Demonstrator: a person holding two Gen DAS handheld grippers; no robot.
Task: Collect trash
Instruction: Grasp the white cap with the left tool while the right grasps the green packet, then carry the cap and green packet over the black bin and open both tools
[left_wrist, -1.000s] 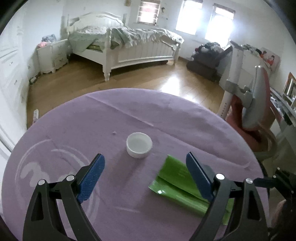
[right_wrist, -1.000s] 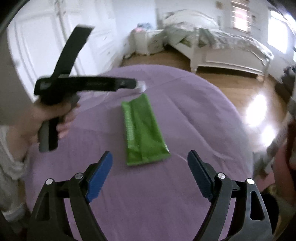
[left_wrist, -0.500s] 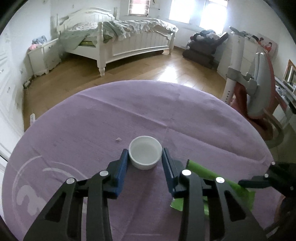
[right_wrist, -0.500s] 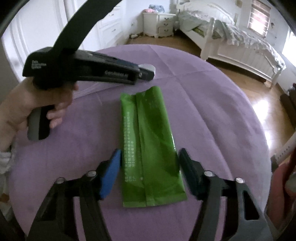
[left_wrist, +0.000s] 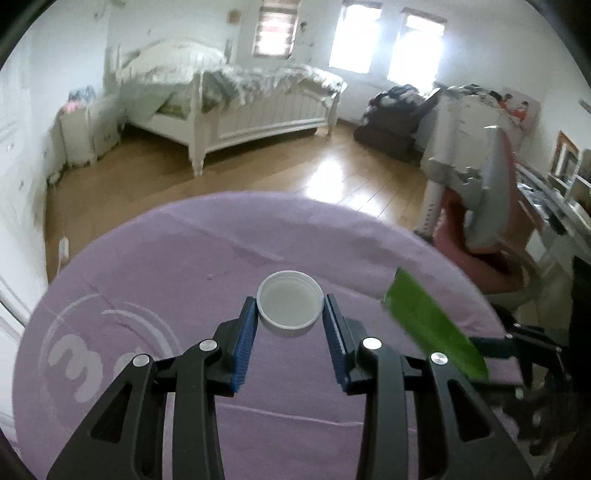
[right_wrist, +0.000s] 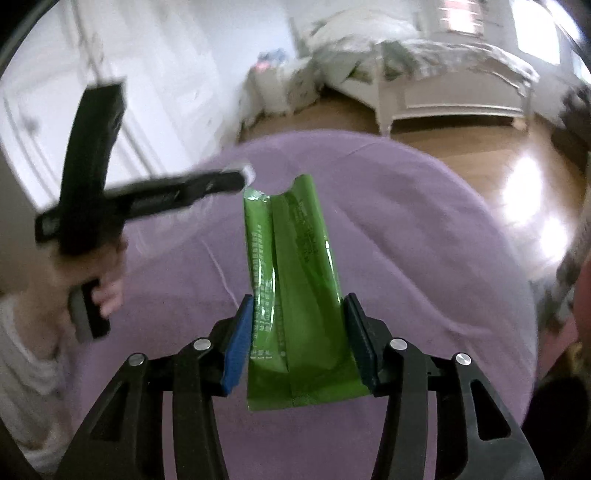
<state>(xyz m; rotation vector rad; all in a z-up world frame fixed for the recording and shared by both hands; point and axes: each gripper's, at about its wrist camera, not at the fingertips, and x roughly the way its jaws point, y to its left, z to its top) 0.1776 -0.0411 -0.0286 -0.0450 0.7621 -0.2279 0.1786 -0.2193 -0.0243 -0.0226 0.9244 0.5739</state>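
Note:
My left gripper (left_wrist: 290, 308) is shut on a white round lid (left_wrist: 290, 303), its blue pads pressing both sides, lifted above the purple round table (left_wrist: 166, 266). My right gripper (right_wrist: 298, 306) is shut on a green wrapper (right_wrist: 293, 258), which bends upward between the pads and is raised off the table (right_wrist: 406, 229). The wrapper also shows in the left wrist view (left_wrist: 430, 321), tilted at the right. The left gripper appears blurred in the right wrist view (right_wrist: 247, 175) with the lid at its tip.
A white bed (left_wrist: 236, 107) and nightstand (left_wrist: 88, 129) stand across the wooden floor (left_wrist: 332, 173). A pink-and-grey chair (left_wrist: 487, 206) is at the table's right edge. White cupboards (right_wrist: 74, 92) are on the left.
Both grippers closed from wide open: the left onto the lid, the right onto the green wrapper. Both objects have lifted off the table; the wrapper now curls up.

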